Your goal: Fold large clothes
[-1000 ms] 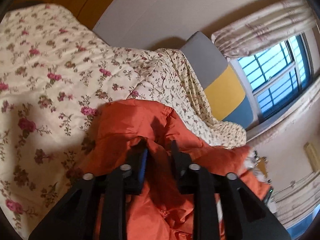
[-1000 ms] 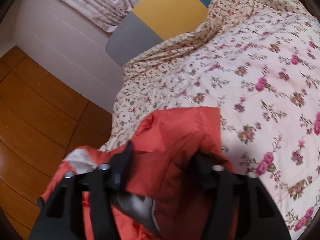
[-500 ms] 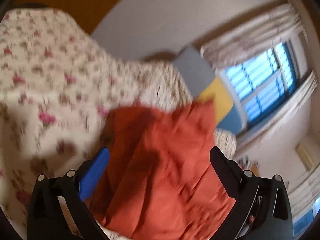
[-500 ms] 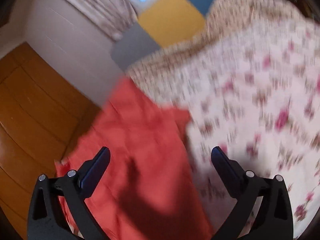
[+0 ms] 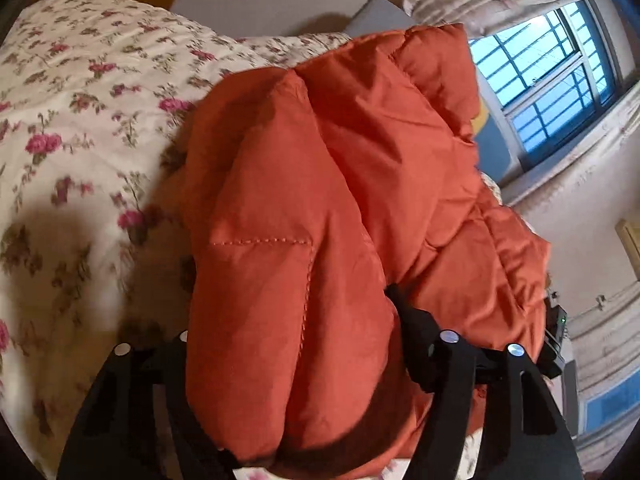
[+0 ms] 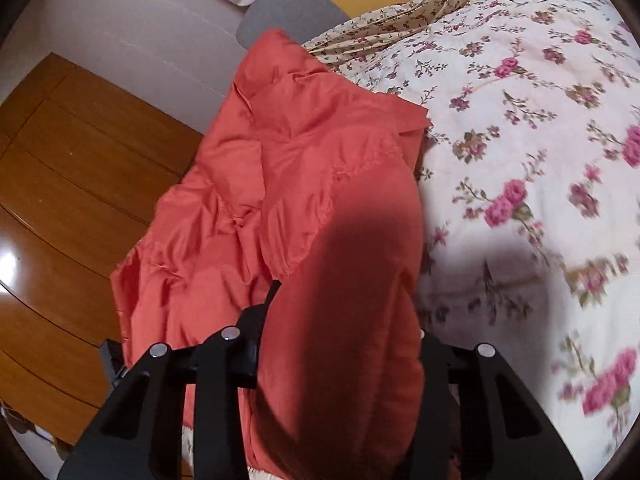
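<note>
An orange puffer jacket lies bunched on a floral bedspread. In the left wrist view my left gripper has a thick roll of the jacket between its fingers; the fabric hides the fingertips. In the right wrist view the same jacket lies at the bed's left edge, and my right gripper likewise has a padded fold between its fingers, which are mostly hidden by the fabric.
The floral bedspread stretches to the right. A grey, yellow and blue headboard stands at the far end. A wooden floor lies left of the bed. A window with curtains is on the right wall.
Both grippers stood wide open above the jacket half a second ago. Now both have closed in on thick folds of it, and the jacket is bunched up higher.
</note>
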Motion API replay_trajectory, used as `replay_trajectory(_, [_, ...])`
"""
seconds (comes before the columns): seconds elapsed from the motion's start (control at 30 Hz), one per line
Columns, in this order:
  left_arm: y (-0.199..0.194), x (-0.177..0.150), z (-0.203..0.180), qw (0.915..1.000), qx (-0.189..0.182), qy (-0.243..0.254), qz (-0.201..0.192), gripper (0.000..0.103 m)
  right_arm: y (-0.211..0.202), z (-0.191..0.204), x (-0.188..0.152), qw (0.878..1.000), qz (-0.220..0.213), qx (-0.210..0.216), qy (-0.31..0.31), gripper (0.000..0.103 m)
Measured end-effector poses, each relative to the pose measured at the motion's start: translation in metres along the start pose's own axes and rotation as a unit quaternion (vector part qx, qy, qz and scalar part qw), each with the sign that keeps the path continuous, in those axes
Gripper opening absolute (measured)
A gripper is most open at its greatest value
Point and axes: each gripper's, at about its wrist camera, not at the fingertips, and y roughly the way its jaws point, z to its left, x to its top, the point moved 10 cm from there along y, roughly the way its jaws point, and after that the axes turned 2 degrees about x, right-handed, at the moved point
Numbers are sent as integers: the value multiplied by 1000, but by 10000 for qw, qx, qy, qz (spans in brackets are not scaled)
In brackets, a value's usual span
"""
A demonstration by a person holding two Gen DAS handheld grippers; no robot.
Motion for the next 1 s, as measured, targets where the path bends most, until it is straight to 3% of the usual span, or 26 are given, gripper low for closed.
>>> replay_trajectory(0.33, [-15, -67, -43, 9982, -500, 269, 204, 65, -93, -20, -62, 9998, -103, -24, 143, 38])
replay_trajectory(0.47, [-20, -90, -50, 9973, -552, 383, 282, 65, -111, -28, -72, 9995, -201, -143, 173, 39])
replay_trajectory(0.57, [-25, -89, -45, 9989, -277, 344, 125, 70, -133, -36, -72, 9970, -502, -504, 310, 53])
replay_trajectory(0.63, [-41, -85, -39, 9995, 2, 241, -196, 70, -161, -38, -68, 9889, -1000, -1060, 300, 70])
replay_trajectory(0.7, [-69, -75, -30, 9960, 430, 111, -781, 70, -188, -20, -59, 9806, -1403, -1357, -163, 71])
replay_trajectory(0.73, [-80, -69, -32, 9925, 627, 135, -1044, 78, -193, -9, -58, 9780, -1462, -1431, -422, 72])
replay_trajectory(0.8, [-105, -56, -51, 9819, 812, 436, -1654, 84, -185, 17, -55, 9759, -1323, -1483, -900, 74])
replay_trajectory(0.83, [-107, -55, -66, 9804, 740, 619, -1718, 84, -175, 28, -54, 9762, -1208, -1466, -1043, 75])
replay_trajectory(0.93, [-85, -54, -119, 9772, 529, 1445, -1463, 87, -134, 58, -51, 9754, -840, -1451, -1432, 75])
replay_trajectory(1.0, [-63, -54, -150, 9702, 491, 2028, -1231, 93, -107, 69, -47, 9708, -661, -1620, -1640, 75])
